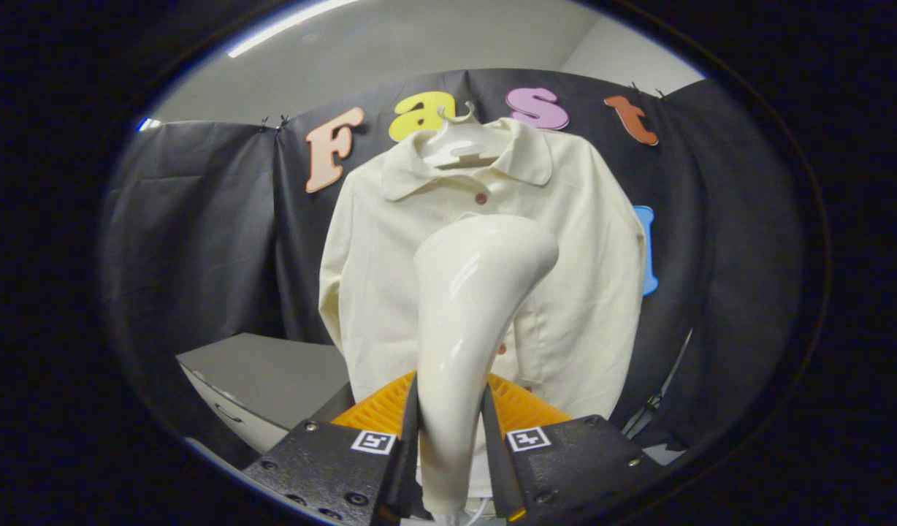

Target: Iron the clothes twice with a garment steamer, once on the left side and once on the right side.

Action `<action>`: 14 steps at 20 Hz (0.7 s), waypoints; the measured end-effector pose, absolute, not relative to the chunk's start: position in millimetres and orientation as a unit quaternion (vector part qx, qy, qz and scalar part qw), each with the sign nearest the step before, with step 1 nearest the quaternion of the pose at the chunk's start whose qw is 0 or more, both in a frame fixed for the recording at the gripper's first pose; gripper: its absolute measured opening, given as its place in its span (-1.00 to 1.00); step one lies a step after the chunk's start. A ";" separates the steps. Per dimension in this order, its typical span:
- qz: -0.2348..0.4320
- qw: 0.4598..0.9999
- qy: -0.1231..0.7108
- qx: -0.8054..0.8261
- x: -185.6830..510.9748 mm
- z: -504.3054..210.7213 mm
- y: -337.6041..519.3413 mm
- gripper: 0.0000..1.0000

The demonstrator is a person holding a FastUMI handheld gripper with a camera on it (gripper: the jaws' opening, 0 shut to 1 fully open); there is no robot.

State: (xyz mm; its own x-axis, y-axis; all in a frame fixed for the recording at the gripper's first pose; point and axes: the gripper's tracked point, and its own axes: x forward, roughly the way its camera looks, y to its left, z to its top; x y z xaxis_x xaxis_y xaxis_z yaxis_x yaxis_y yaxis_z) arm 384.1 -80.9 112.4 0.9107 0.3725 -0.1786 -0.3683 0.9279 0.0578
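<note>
A cream button-up shirt (580, 241) hangs on a white hanger (459, 150) against the black cloth wall, facing me. My gripper (450, 431) is shut on the handle of a glossy cream garment steamer (467, 292), both fingers pressing its sides. The steamer rises from between the fingers and its head bends toward the shirt's chest, covering the middle of the button line. Whether the head touches the fabric cannot be told.
A grey cabinet (266, 380) with a drawer handle stands low beside the shirt, left of the fingers. Black cloth (200, 241) closes the booth all around. A dark cord or strap (653, 405) hangs by the shirt's lower right hem.
</note>
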 end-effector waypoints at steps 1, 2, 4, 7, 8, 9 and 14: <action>0.183 0.979 0.083 0.024 394.7 122.9 -90.2 -0.18; 0.170 0.982 0.068 0.043 408.3 134.2 -103.7 -0.18; 0.147 0.982 0.038 0.109 431.6 154.4 -128.7 -0.18; 0.109 0.978 0.013 0.178 463.9 163.5 -164.5 -0.20; 0.105 0.978 0.016 0.182 470.3 160.5 -172.0 -0.20; 0.104 0.980 0.015 0.170 474.1 157.1 -176.6 -0.20; 0.131 0.976 0.015 0.173 488.6 152.0 -171.6 -0.19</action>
State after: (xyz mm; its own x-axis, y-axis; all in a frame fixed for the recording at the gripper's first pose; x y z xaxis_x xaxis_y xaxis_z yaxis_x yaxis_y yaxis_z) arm 488.6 -171.6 152.0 0.9653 0.2606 0.0168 -0.2505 0.9059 0.3414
